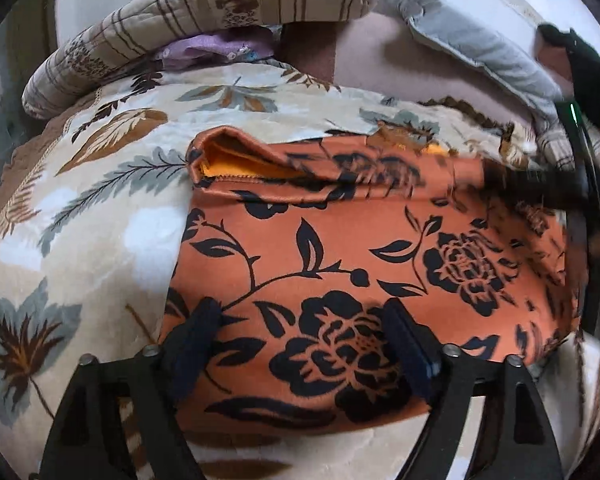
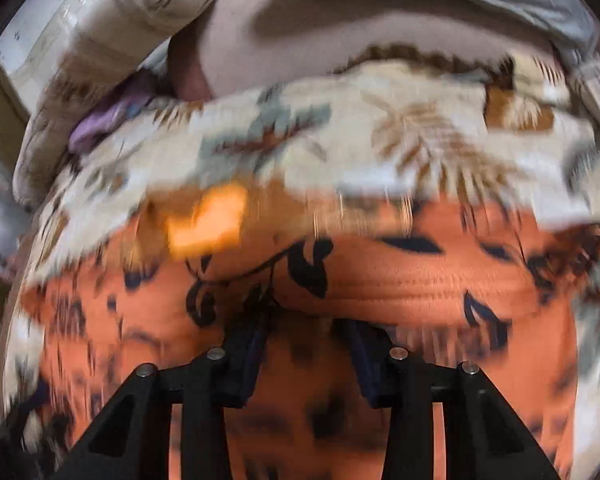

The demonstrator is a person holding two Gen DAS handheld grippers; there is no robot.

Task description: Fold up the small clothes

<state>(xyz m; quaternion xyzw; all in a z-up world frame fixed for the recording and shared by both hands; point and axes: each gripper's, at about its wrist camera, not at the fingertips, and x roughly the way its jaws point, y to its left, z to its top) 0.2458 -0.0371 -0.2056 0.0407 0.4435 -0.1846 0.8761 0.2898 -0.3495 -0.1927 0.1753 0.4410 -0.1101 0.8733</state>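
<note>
An orange garment (image 1: 340, 248) with black flowers lies flat on a leaf-print blanket (image 1: 100, 208). Its far edge is turned over and shows a yellow lining (image 1: 240, 166). My left gripper (image 1: 302, 320) hovers over the garment's near part, jaws wide open, with nothing pinched between them. In the right wrist view a raised fold of the orange garment (image 2: 400, 280) is bunched at the tips of my right gripper (image 2: 306, 330), which looks shut on it. The view around it is blurred. In the left wrist view the right gripper (image 1: 548, 188) is a dark smear at the garment's far right corner.
A rolled striped quilt (image 1: 220, 4) runs along the back of the bed. A purple cloth (image 1: 216, 50) is tucked under it. A grey pillow (image 1: 480, 52) and a pink sheet (image 1: 380, 64) lie at the back right. Bare blanket shows left of the garment.
</note>
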